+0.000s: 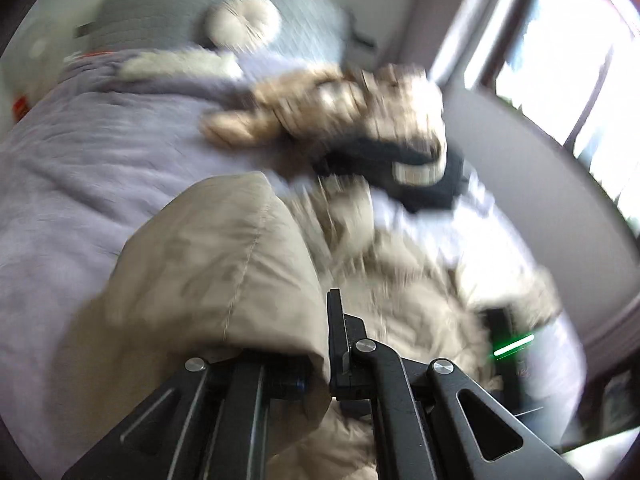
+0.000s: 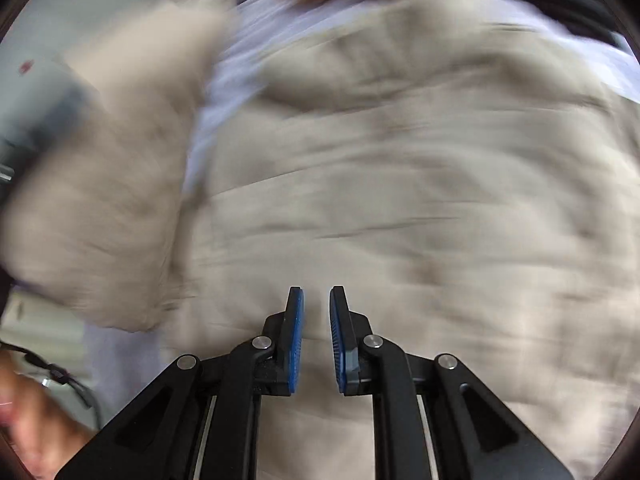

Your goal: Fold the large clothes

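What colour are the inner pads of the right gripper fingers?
Blue. The pads show best in the right wrist view, against the beige garment.

The jacket (image 1: 400, 300) lies spread on the bed (image 1: 80, 180), filling the lower centre and right of the left wrist view, with one fold draped over the left gripper (image 1: 320, 344) at the bottom. Above it, at centre, lies a plush toy (image 1: 340, 108); a round cushion (image 1: 244, 20) sits against the headboard (image 1: 160, 12) at upper left. A window (image 1: 560, 60) stands at upper right. In the right wrist view the right gripper (image 2: 316, 320) sits at bottom centre over the jacket.
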Available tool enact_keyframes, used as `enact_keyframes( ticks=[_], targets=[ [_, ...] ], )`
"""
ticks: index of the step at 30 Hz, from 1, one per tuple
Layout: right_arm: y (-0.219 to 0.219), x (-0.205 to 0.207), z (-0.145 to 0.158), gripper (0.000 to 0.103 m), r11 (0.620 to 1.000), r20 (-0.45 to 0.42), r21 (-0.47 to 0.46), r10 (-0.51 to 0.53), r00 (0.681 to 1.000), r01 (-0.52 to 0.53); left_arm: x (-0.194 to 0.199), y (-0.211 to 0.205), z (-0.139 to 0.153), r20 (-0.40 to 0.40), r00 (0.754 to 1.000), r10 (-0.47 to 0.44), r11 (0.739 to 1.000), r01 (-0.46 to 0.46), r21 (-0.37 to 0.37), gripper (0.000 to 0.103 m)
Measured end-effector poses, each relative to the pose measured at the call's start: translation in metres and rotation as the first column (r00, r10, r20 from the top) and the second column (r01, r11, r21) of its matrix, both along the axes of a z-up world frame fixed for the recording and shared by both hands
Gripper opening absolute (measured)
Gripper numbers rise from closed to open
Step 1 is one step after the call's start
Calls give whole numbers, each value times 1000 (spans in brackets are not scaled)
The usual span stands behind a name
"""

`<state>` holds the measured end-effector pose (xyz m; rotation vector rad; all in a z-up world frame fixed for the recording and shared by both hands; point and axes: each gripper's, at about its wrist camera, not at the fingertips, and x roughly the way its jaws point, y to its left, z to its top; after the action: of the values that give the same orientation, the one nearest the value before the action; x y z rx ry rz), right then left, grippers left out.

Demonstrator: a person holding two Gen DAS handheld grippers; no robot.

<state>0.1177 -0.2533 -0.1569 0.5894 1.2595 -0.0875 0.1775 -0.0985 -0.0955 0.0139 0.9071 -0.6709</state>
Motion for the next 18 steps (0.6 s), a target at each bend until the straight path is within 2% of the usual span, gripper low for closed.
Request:
enact_keyframes(
  ticks=[1,2,4,5,6,7,8,10,11,12,13,14,15,16,18],
  targets=[
    [-15,-9,-1,16,999,-10,-11,-31,999,31,-2,-17,-18,-6,1000,-18,998,19,59,6],
    [-32,-19,-3,16,997,-27,-20,-70,997,69,-8,-36,-41,-25,999,-44,989,47,140,7],
    [-53,-31,-7,16,993,-51,-32,-115,992,113,-13,-61,-71,-65,995,-73,964,87,251,7],
    [-59,-35,-9,16,992,-57,-36,-126,990,124,-17,-68,-84,-88,993,-75,947,99,307,12],
    [-62,-37,-10,16,991,-59,-39,-131,990,129,-20,-65,-91,-88,994,-71,939,96,330,16],
    [-64,-38,-11,16,991,-60,-44,-132,989,129,-25,-64,-90,-75,995,-66,936,88,340,29],
    [-64,-37,-13,16,991,-63,-51,-130,990,127,-29,-60,-85,-75,995,-66,940,87,330,58],
    [-60,-36,-7,18,991,-66,-66,-120,991,115,-38,-51,-67,-52,997,-52,951,66,302,88],
    [-58,-37,-3,25,991,-69,-81,-113,991,108,-41,-43,-66,-30,998,-50,955,57,290,88],
    [-51,-32,2,41,989,-69,-109,-106,992,98,-44,-36,-58,-19,999,-50,957,53,284,88],
    [-56,-44,9,50,987,-57,-134,-97,994,89,-46,-27,-49,-8,999,-41,960,41,276,88],
    [-52,-44,19,67,984,-35,-161,-84,996,77,-46,-13,-39,2,1000,-20,966,19,259,88],
    [-40,-36,31,79,979,5,-198,-56,998,56,-41,3,-35,4,1000,9,971,-9,239,88],
    [-29,-33,42,83,974,39,-226,-24,999,32,-37,22,-27,-3,999,54,975,-52,216,88],
    [-1,-17,57,85,957,94,-287,61,994,-32,-2,59,-28,-39,990,138,974,-129,184,88]
  ],
)
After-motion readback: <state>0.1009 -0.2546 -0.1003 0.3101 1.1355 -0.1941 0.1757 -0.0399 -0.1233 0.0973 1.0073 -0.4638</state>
